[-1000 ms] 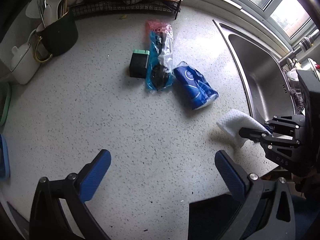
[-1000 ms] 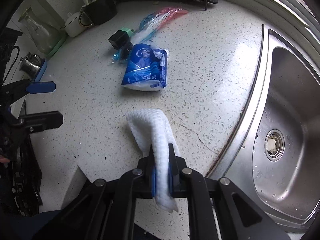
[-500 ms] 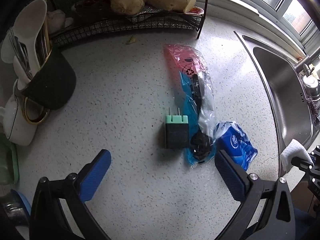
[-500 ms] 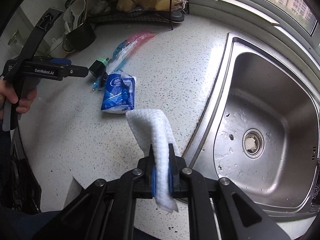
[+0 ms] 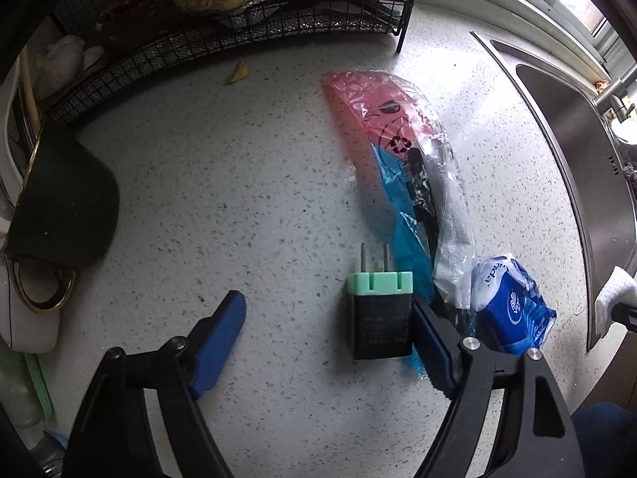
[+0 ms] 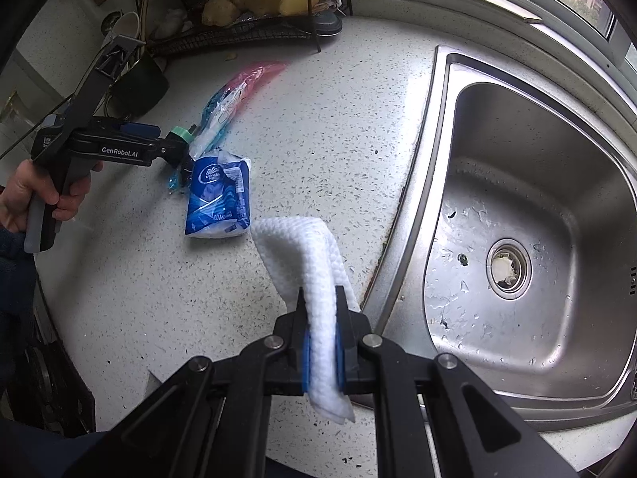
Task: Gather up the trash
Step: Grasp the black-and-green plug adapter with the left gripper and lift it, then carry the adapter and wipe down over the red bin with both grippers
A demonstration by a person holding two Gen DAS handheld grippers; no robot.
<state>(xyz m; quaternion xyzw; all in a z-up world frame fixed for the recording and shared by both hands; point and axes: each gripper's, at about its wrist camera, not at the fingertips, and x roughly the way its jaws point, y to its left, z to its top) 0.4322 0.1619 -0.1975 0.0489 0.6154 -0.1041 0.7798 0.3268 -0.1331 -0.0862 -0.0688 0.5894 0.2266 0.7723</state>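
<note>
The left gripper (image 5: 326,330) hangs low over the counter (image 5: 223,207) with its jaws spread wide; the black-and-mint plug adapter (image 5: 379,314) sits just inside its right finger, touching or nearly so. Beyond that finger lie the crumpled pink-and-blue plastic wrapper (image 5: 406,183) and the blue tissue pack (image 5: 511,308). The likely slip: closing here would catch the adapter, which may not be trash at all, or pinch the wrapper's edge along with it and drag both. The thin film could also slide out of the pads.

The right gripper (image 6: 321,352) is clamped on a white paper towel (image 6: 306,263), held near the edge of the sink (image 6: 517,127); a loose fold could snag.

The sink basin holds water drops and a scrap in its drain. Ahead of the left gripper, the wire rack (image 5: 223,36) carries ginger roots, and the dark holder (image 5: 59,207) to its left shows no contents here.
</note>
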